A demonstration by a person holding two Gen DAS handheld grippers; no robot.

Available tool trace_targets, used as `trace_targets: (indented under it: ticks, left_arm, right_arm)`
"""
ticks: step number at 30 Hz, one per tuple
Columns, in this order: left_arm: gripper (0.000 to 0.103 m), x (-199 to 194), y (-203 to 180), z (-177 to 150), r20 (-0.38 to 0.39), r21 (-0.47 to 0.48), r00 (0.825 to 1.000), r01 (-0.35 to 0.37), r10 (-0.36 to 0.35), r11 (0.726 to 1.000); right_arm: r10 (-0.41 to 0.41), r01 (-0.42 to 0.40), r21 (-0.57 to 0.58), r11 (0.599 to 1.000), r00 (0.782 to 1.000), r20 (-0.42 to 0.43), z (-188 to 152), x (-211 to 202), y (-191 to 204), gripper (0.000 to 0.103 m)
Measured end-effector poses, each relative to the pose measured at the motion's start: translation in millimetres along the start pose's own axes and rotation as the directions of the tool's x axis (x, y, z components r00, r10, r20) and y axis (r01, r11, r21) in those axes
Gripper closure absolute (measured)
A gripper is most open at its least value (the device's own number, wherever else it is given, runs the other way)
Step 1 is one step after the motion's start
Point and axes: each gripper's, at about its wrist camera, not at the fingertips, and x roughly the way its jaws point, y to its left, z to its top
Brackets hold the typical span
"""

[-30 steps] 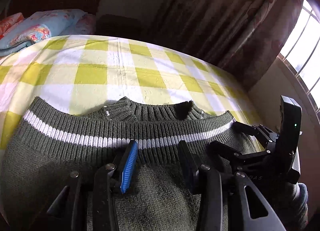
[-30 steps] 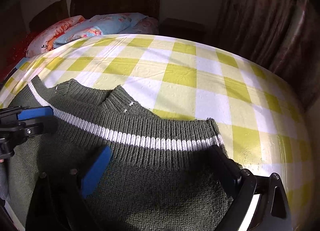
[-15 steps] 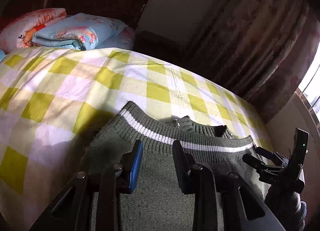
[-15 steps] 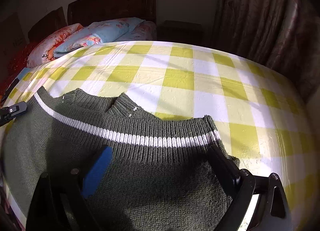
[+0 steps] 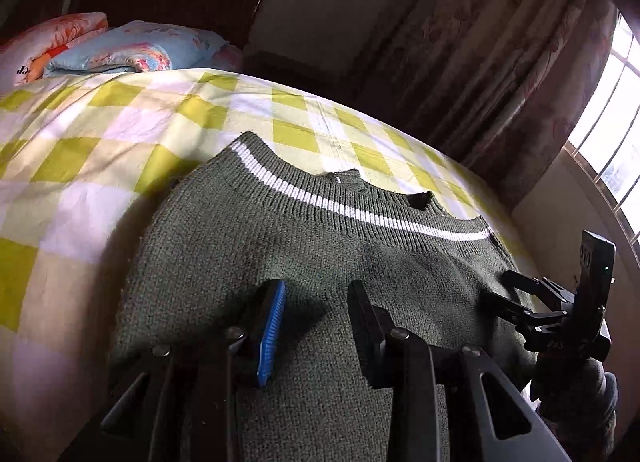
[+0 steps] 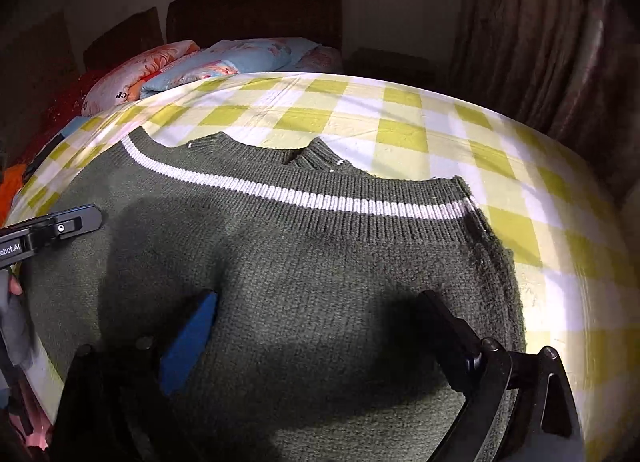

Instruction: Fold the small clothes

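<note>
A dark green knitted sweater (image 5: 304, 246) (image 6: 320, 262) lies flat on the yellow-and-white checked bedsheet (image 5: 80, 165) (image 6: 400, 129). Its white-striped ribbed edge (image 6: 340, 203) is at the far side, with ribbed pieces poking out behind it. My left gripper (image 5: 317, 286) hovers over the sweater's near left part, jaws apart, only the sweater's surface showing in the gap. My right gripper (image 6: 319, 297) is wide open above the right part and also shows at the right of the left wrist view (image 5: 498, 288). The left gripper (image 6: 80, 221) enters the right wrist view from the left.
Folded floral quilts and a pillow (image 5: 120, 53) (image 6: 192, 65) lie at the head of the bed by a dark headboard (image 6: 256, 5). Heavy curtains (image 5: 500, 61) and a bright window (image 5: 616, 133) are to the right. The bed edge runs close on the right.
Both grippers have drawn back from the striped edge toward the sweater's near part. The left one slid left and its jaws narrowed a little. The sweater stays where it was.
</note>
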Motion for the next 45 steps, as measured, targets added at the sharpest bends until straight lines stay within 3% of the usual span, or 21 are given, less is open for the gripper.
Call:
trace_targets:
  ticks: [3, 6, 8, 10, 11, 14, 16, 18, 19, 20, 21, 24, 27, 30, 32, 34, 36, 38, 40, 43, 45]
  left_arm:
    - [0.076, -19.8, 31.3, -9.3, 0.040, -0.075, 0.998, 0.044, -0.041, 0.996]
    - [0.080, -27.8, 48.4, -15.0, 0.056, -0.131, 0.994, 0.098, -0.091, 0.987]
    - [0.080, -30.9, 43.9, -14.6, 0.052, -0.144, 0.997, 0.063, -0.056, 0.988]
    - [0.079, -35.2, 21.6, -14.0, 0.044, -0.113, 0.998, -0.040, 0.046, 0.993]
    - [0.078, -37.4, 5.9, -14.9, 0.046, -0.086, 0.997, -0.055, 0.060, 0.995]
    - [0.076, -36.4, -46.6, -25.6, 0.037, 0.048, 0.999, 0.016, -0.018, 0.999]
    - [0.075, -21.7, -75.6, -33.7, -0.009, 0.151, 1.000, 0.004, -0.002, 0.989]
    - [0.075, -3.6, -81.9, -42.0, -0.061, 0.182, 0.998, -0.010, 0.022, 0.983]
    - [0.076, 2.0, -75.0, -44.6, -0.076, 0.163, 0.997, -0.008, 0.021, 0.987]
    - [0.077, -2.0, -64.6, -46.1, -0.050, 0.133, 0.998, 0.038, -0.031, 0.990]
    - [0.080, -6.1, -51.8, -45.7, -0.042, 0.088, 0.997, 0.062, -0.059, 0.994]
    - [0.096, -20.3, -13.7, -44.7, -0.024, -0.022, 0.995, 0.098, -0.099, 0.995]
    - [0.096, -39.0, 21.5, -51.2, 0.023, -0.099, 0.984, 0.178, -0.177, 0.979]
    - [0.097, -55.3, 46.8, -59.2, 0.062, -0.136, 0.979, 0.200, -0.194, 0.970]
    - [0.097, -61.3, 48.4, -60.5, 0.056, -0.135, 0.981, 0.189, -0.183, 0.973]
    - [0.092, -66.6, 32.4, -58.7, 0.048, -0.102, 0.993, 0.108, -0.103, 0.989]
    - [0.067, -71.6, 0.5, -56.2, 0.058, -0.028, 0.997, 0.047, -0.046, 0.998]
    - [0.056, -68.8, -42.6, -56.5, 0.063, 0.083, 0.995, 0.075, -0.080, 0.994]
    - [0.054, -55.4, -84.8, -61.9, 0.029, 0.189, 0.995, 0.086, -0.093, 0.978]
    - [0.054, -16.5, -118.9, -79.9, -0.075, 0.312, 0.997, 0.021, 0.002, 0.950]
    - [0.054, -17.5, -120.2, -91.0, -0.022, 0.361, 1.000, -0.003, 0.012, 0.933]
  right_arm:
    - [0.020, -0.021, 0.040, 0.999, 0.999, 0.030, -10.8, -11.8, -24.4, 0.000]
    - [-0.011, 0.010, 0.023, 1.000, 1.000, 0.029, -15.5, -13.3, -27.7, 0.000]
    - [-0.043, 0.042, 0.031, 0.999, 0.999, 0.017, -12.2, -15.3, -21.5, 0.000]
    - [-0.042, 0.042, 0.027, 0.999, 0.999, 0.030, -6.6, -22.6, -7.6, 0.000]
    - [-0.024, 0.023, 0.008, 1.000, 0.998, 0.055, -4.8, -29.8, 4.3, 0.000]
    - [0.035, -0.022, -0.122, 0.992, 0.994, 0.107, -3.1, -46.4, 51.2, 0.000]
    - [0.076, -0.057, -0.193, 0.980, 0.993, 0.093, -6.6, -44.9, 76.4, 0.000]
    - [0.097, -0.084, -0.228, 0.970, 0.994, 0.044, -15.5, -31.5, 90.4, 0.000]
    - [0.084, -0.079, -0.237, 0.968, 0.996, 0.014, -21.4, -22.3, 91.8, 0.000]
    - [0.086, -0.084, -0.234, 0.969, 0.996, 0.001, -27.7, -15.7, 88.2, 0.000]
    - [0.128, -0.118, -0.213, 0.970, 0.991, 0.033, -31.5, -18.0, 79.0, 0.000]
    - [0.112, -0.102, -0.190, 0.976, 0.993, 0.044, -40.9, -26.5, 50.1, 0.000]
    - [0.072, -0.063, -0.164, 0.984, 0.996, 0.052, -53.1, -38.1, 19.2, 0.000]
    - [0.090, -0.082, -0.096, 0.992, 0.993, 0.081, -68.1, -47.0, -12.9, 0.000]
    - [0.058, -0.050, -0.086, 0.995, 0.994, 0.092, -72.7, -52.4, -20.2, 0.000]
    - [0.028, -0.022, -0.082, 0.996, 0.996, 0.079, -70.4, -55.3, -16.8, 0.000]
    - [0.040, -0.035, -0.052, 0.998, 0.994, 0.101, -63.2, -64.1, -7.4, 0.000]
    - [0.100, -0.089, -0.079, 0.993, 0.985, 0.138, -55.9, -73.5, 14.7, 0.000]
    - [0.120, -0.099, -0.142, 0.985, 0.982, 0.147, -51.6, -74.7, 44.6, 0.000]
    - [0.142, -0.114, -0.238, 0.965, 0.985, 0.101, -56.5, -59.2, 83.9, 0.000]
    - [0.098, -0.078, -0.299, 0.951, 0.994, 0.051, -67.6, -41.8, 96.2, 0.000]
